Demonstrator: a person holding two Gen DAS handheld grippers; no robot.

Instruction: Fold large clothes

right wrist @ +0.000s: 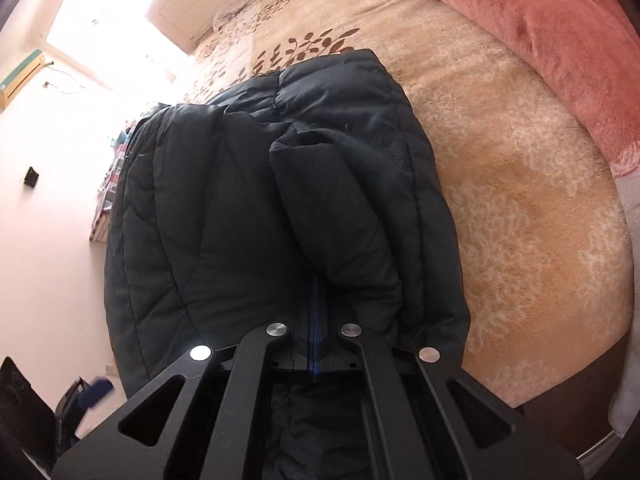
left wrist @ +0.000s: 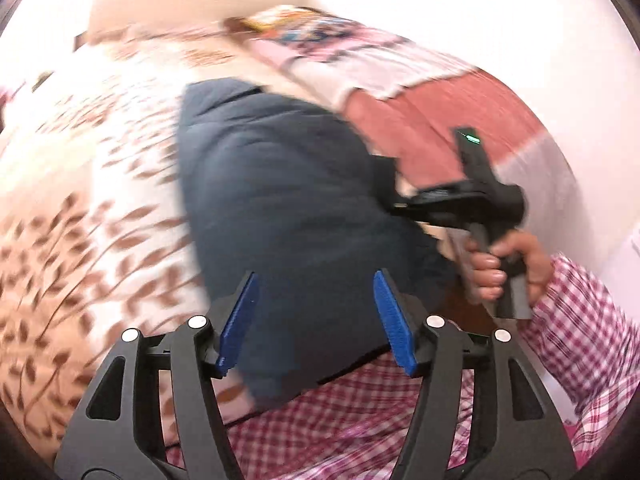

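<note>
A dark navy quilted jacket (left wrist: pixel 280 200) lies on a beige bed cover with a brown leaf print (left wrist: pixel 100 200). My left gripper (left wrist: pixel 314 320) is open and empty, its blue pads (left wrist: pixel 240 320) spread just above the jacket's near edge. My right gripper (left wrist: pixel 396 204) reaches onto the jacket's right edge in the left wrist view, held by a hand. In the right wrist view the right gripper (right wrist: pixel 316 312) is shut on a fold of the jacket (right wrist: pixel 248 208); its fingertips are buried in the fabric.
A pink fleece blanket (right wrist: pixel 540 40) and patterned bedding (left wrist: pixel 320 36) lie along the bed's far side. The person's checked pink clothing (left wrist: pixel 360 420) is close under the left gripper. A wall with an air conditioner (right wrist: pixel 20 76) shows on the left of the right wrist view.
</note>
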